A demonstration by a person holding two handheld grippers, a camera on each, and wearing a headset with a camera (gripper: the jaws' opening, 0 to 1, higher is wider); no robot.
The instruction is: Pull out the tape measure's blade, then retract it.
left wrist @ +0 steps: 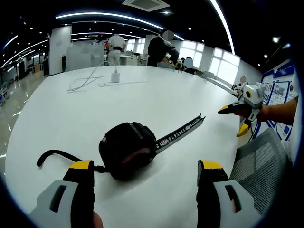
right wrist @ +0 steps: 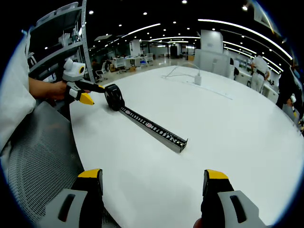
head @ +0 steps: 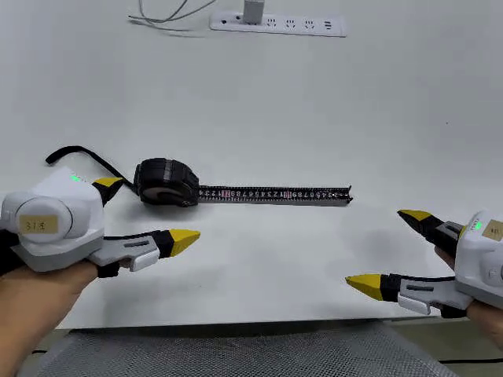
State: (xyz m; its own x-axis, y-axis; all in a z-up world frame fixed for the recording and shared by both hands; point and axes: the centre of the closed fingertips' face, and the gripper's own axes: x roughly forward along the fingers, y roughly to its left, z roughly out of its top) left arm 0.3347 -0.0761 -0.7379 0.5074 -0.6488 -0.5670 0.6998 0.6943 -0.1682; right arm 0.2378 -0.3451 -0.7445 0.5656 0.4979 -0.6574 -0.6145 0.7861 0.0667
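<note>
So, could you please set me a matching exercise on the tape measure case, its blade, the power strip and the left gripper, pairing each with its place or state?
Things:
1. tape measure case
2. blade
3. power strip
4. left gripper

Places or states:
A. at the far edge of the table
B. open, empty, close to the case
C. black, lying on the white surface
D. pulled out flat along the tabletop

Pairs: 1-C, 2-D, 3-A, 4-B.
</note>
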